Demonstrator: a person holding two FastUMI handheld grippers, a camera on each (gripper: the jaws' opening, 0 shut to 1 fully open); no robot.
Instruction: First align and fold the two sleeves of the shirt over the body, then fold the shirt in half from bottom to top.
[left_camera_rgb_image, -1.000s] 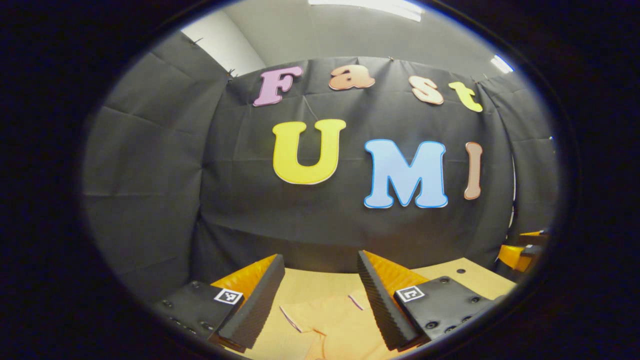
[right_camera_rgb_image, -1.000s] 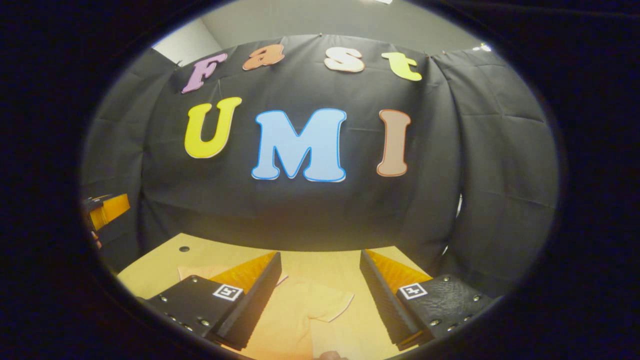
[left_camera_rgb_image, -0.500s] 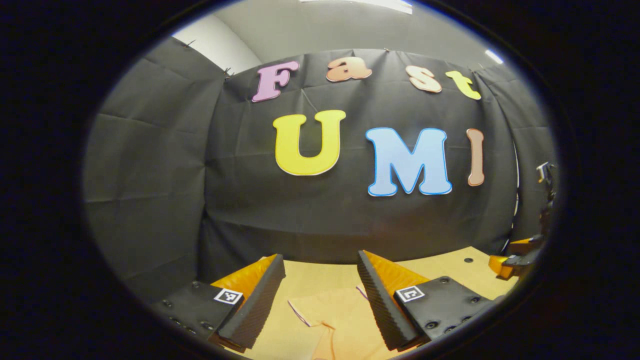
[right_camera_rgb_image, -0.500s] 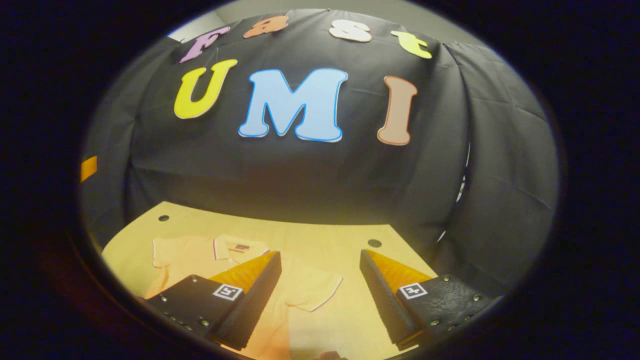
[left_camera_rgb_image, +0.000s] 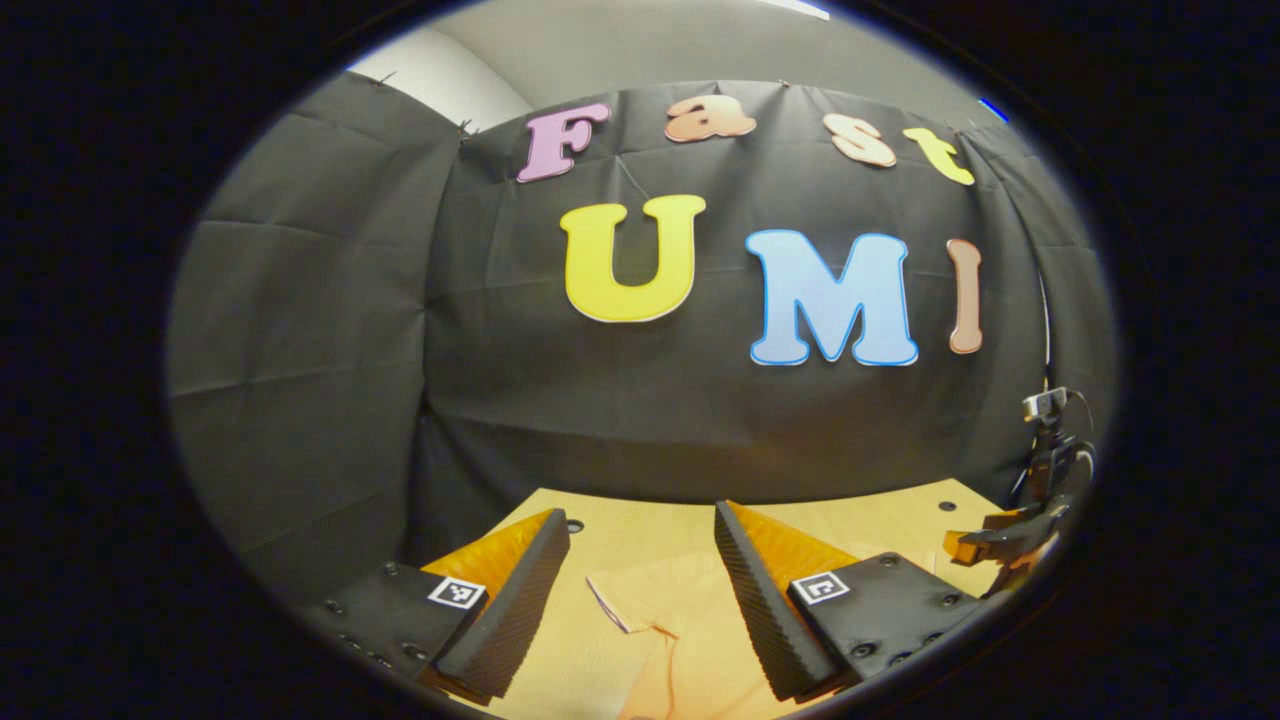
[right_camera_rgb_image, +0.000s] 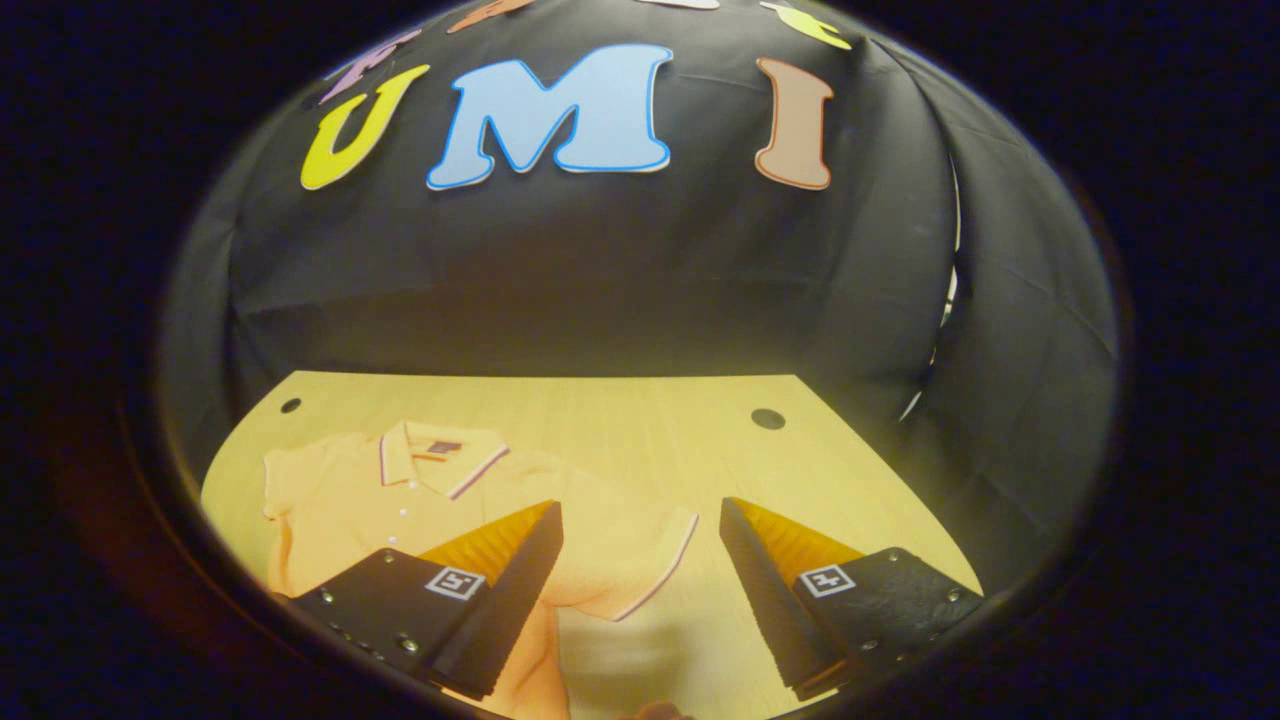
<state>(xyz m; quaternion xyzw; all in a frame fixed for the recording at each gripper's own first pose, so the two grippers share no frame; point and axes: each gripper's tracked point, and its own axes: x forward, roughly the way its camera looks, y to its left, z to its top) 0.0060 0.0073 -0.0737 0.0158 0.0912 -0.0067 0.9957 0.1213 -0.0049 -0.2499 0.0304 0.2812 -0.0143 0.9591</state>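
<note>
A pale orange polo shirt (right_camera_rgb_image: 400, 500) lies flat on the wooden table (right_camera_rgb_image: 620, 420), collar (right_camera_rgb_image: 435, 455) toward the wall. Its striped-hem sleeve (right_camera_rgb_image: 630, 565) spreads out between the fingers of my right gripper (right_camera_rgb_image: 640, 505), which hovers open above it with nothing held. In the left gripper view the shirt's other sleeve (left_camera_rgb_image: 655, 610) lies below and between the fingers of my left gripper (left_camera_rgb_image: 640, 512), also open and empty. Part of the right gripper (left_camera_rgb_image: 985, 545) shows at the far right edge there.
The booth's black cloth wall (right_camera_rgb_image: 600, 280) stands right behind the table's far edge. Small round holes (right_camera_rgb_image: 768, 418) mark the tabletop near its back corners. A camera on a stand (left_camera_rgb_image: 1045, 410) sits at the right edge of the left gripper view.
The right gripper has tilted down, bringing the collar and the shirt's upper body into its view. The left gripper has tipped down slightly; more tabletop shows. Both stay open.
</note>
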